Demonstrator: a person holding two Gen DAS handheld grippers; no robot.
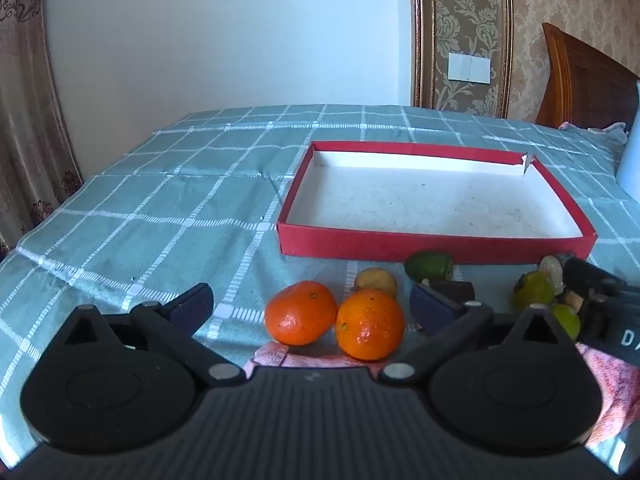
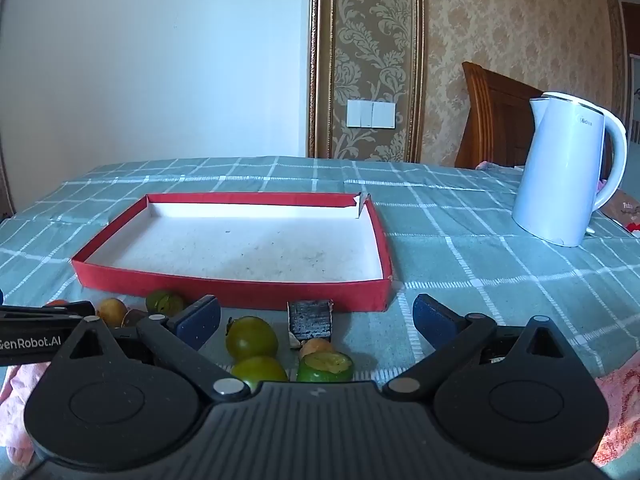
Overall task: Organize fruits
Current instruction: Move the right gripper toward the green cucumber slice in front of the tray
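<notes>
Ahead and to the right of my left gripper (image 1: 312,304), its right blue pad (image 1: 430,306) hides part of a dark square block (image 1: 454,289), and my other gripper's black arm (image 1: 600,300) covers parts of the small green fruits (image 1: 534,289) and a pale lumpy piece (image 1: 552,270) whose kind I cannot tell. The white plastic kettle (image 1: 630,160) is cut off at that view's right edge. From my right gripper (image 2: 316,320), the lower round green fruit (image 2: 258,370) sinks behind my black housing, an orange fruit (image 2: 58,303) barely peeks over the left gripper's arm (image 2: 44,314), and a small brownish piece (image 2: 316,346) behind the cut green fruit (image 2: 325,366) is too hidden to name
</notes>
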